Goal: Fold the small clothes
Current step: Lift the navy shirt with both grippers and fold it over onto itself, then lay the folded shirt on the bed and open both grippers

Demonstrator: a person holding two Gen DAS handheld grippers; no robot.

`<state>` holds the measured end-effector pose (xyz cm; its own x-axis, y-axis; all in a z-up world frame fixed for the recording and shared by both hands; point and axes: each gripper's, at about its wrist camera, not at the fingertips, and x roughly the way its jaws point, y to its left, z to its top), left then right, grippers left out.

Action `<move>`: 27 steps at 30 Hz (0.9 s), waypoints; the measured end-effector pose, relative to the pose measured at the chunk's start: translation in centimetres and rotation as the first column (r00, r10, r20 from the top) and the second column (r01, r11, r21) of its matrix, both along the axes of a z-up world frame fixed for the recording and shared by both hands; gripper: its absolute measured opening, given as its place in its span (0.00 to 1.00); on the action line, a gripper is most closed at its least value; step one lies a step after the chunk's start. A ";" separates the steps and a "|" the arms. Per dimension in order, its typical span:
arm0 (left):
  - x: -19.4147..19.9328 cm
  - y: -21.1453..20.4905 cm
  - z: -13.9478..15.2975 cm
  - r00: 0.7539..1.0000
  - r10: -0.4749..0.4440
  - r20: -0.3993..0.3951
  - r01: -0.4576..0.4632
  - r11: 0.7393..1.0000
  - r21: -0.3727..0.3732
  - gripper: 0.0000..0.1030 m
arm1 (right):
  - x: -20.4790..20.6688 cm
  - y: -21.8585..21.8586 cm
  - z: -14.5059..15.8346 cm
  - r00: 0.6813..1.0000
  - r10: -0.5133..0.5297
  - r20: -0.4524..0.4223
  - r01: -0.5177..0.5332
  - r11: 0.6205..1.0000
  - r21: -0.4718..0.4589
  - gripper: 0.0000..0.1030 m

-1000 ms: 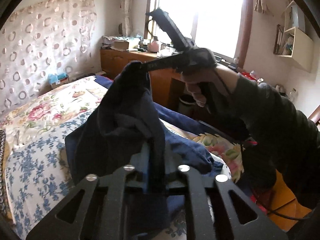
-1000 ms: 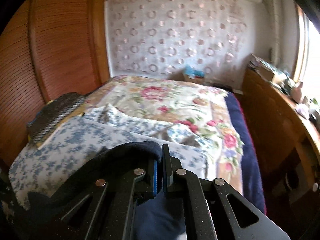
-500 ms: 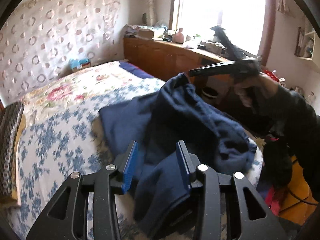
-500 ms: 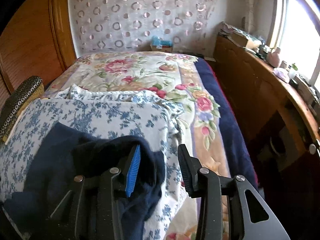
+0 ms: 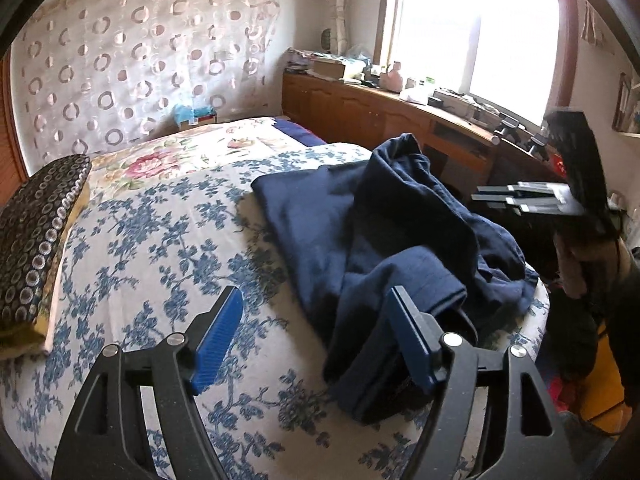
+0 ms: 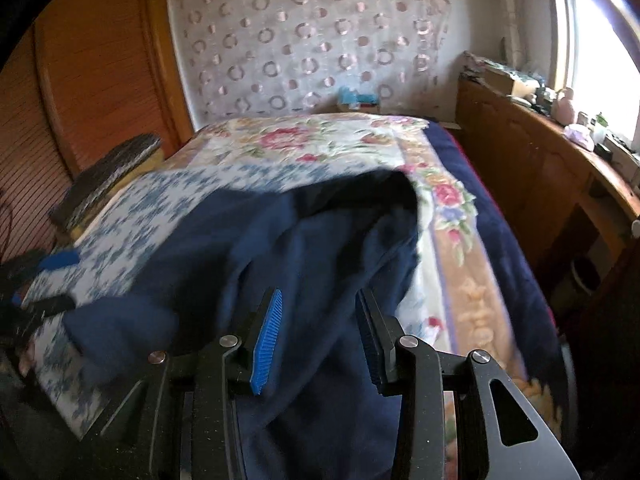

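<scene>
A dark navy garment [image 5: 384, 232] lies crumpled on the blue-flowered quilt [image 5: 160, 248], one flat part spread toward the bed's middle and a bunched heap at the near right edge. My left gripper [image 5: 316, 336] is open wide and empty; its right finger sits beside a fold of the cloth. My right gripper [image 6: 318, 332] is open over the same navy garment [image 6: 288, 264], cloth showing between its jaws, not clamped. The right gripper also shows in the left wrist view [image 5: 520, 200], off the bed's right side.
A dark beaded cushion [image 5: 36, 232] lies at the bed's left edge. A wooden cabinet [image 5: 384, 116] with clutter runs under the window at right. A rose-patterned bedspread [image 6: 320, 140] covers the far bed. A wooden wardrobe [image 6: 92, 92] stands left.
Both grippers opened and let the navy garment drop onto the quilt. The left gripper opened wider and pulled back; the right gripper moved off to the bed's right side.
</scene>
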<state>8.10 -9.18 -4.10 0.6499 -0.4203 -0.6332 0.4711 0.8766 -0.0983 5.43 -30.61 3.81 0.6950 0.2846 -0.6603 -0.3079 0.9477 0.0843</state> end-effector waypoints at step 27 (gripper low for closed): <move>-0.8 0.9 -1.0 1.000 0.018 -0.008 -0.018 1.000 -0.019 0.73 | -3.7 -0.2 -0.5 0.997 0.075 -0.035 -0.072 0.995 0.065 0.04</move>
<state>7.31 -8.32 -5.12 0.6527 -0.4207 -0.6301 0.4541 0.8830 -0.1192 1.71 -30.86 3.33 0.6459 0.3764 -0.6642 -0.3722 0.9149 0.1565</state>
